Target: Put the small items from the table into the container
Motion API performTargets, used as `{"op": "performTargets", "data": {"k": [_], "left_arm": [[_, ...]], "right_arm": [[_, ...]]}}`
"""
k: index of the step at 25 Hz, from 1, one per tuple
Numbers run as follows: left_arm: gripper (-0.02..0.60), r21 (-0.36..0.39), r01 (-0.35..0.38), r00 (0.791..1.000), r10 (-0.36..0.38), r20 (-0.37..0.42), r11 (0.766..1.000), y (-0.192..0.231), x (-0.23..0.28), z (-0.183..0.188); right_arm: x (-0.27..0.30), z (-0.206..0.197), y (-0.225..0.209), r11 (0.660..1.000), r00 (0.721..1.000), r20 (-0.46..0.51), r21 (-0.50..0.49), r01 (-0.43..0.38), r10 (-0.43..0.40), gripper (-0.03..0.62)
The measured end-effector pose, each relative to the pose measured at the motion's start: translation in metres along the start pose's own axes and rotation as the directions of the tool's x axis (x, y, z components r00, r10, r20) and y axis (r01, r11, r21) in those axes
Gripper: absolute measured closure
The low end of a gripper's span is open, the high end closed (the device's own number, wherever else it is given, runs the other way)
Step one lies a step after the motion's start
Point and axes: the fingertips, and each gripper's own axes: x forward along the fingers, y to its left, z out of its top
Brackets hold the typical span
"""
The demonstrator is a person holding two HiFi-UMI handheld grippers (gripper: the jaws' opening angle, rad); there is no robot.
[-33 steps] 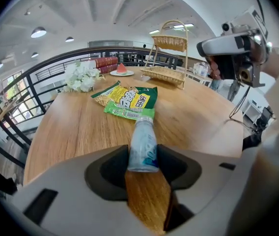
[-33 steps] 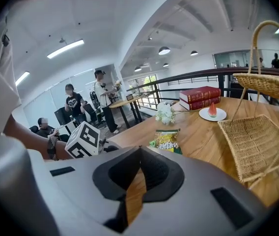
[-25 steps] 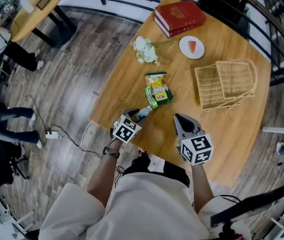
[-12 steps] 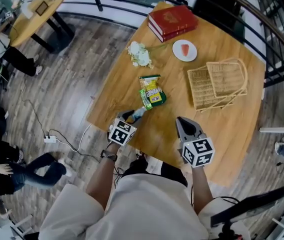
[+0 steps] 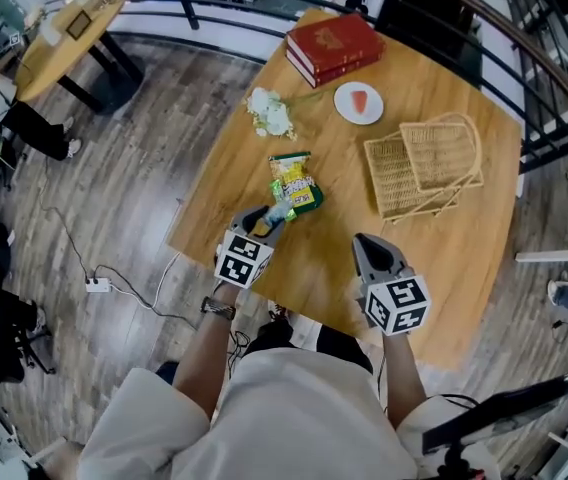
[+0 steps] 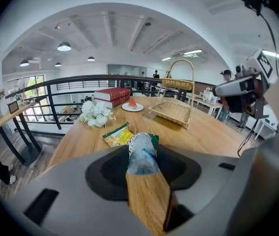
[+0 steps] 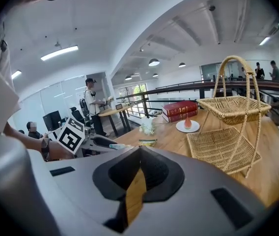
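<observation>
My left gripper [image 5: 267,220] is shut on a small clear bottle [image 6: 141,154] with a blue and white label, held off the table near its front left corner. The bottle's end [image 5: 278,212] pokes out toward a green and yellow snack bag [image 5: 293,182] lying flat just beyond it; the bag [image 6: 123,135] also shows past the jaws. The two-tier wicker basket [image 5: 423,169] stands at the right middle of the table, far from the left gripper. My right gripper [image 5: 368,247] hovers shut and empty near the front edge, with the basket [image 7: 226,132] ahead to its right.
On the round wooden table [image 5: 464,258], white flowers [image 5: 268,114], a white plate with a watermelon slice [image 5: 358,102] and red books [image 5: 333,43] sit at the far side. A black railing [image 5: 554,88] runs behind it. People stand in the background.
The left gripper has risen off the table with the bottle and moved closer to the snack bag. The right gripper shifted slightly and stayed shut.
</observation>
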Motion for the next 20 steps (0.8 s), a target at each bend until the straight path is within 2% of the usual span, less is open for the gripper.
{"op": "performTargets", "data": {"k": [7,14,20], "left_arm": [[0.402,0.002,0.019,0.998,-0.019,0.057,1.0,-0.017,0.005,0.026],[0.402,0.017,0.058,0.998,-0.058,0.021,0.998,-0.035,0.018,0.017],[0.402,0.006,0.076,0.997,-0.076,-0.034,0.997,-0.042,0.025,-0.007]], "right_arm": [[-0.019,0.0,-0.008,1.0,0.999,0.02,0.006,0.029,-0.029,0.579],[-0.035,-0.006,-0.021,0.998,0.998,0.022,0.025,0.064,-0.064,0.579],[-0.032,-0.011,-0.019,0.998,0.998,0.013,0.034,0.055,-0.055,0.579]]}}
